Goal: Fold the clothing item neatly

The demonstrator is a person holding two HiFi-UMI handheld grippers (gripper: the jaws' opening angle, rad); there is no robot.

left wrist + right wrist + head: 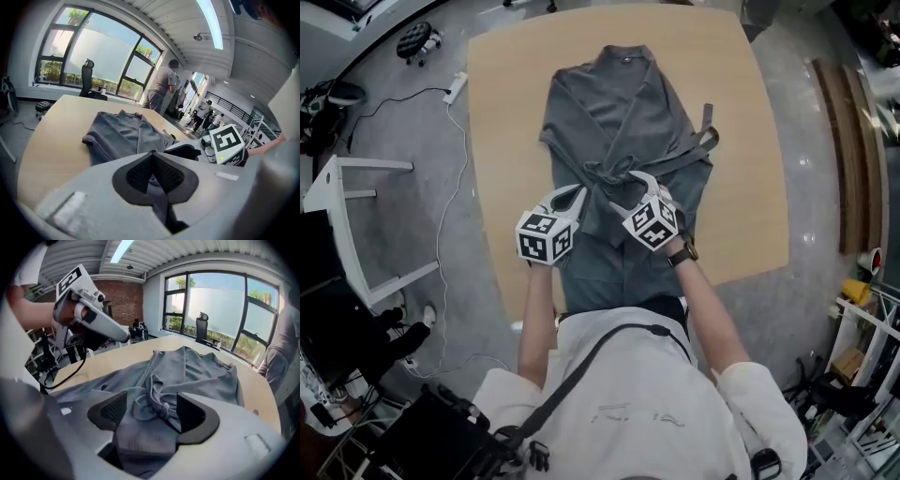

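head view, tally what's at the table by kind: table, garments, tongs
table: 1
grey garment: 1
tongs: 2, left tongs and right tongs
total: 4

Tan wooden table, grey speckled floor, tall windows (black-framed), ceiling strip light, perhaps brick wall.

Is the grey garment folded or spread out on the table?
Mostly spread: garment lies full length on the table, bunched only near its middle.
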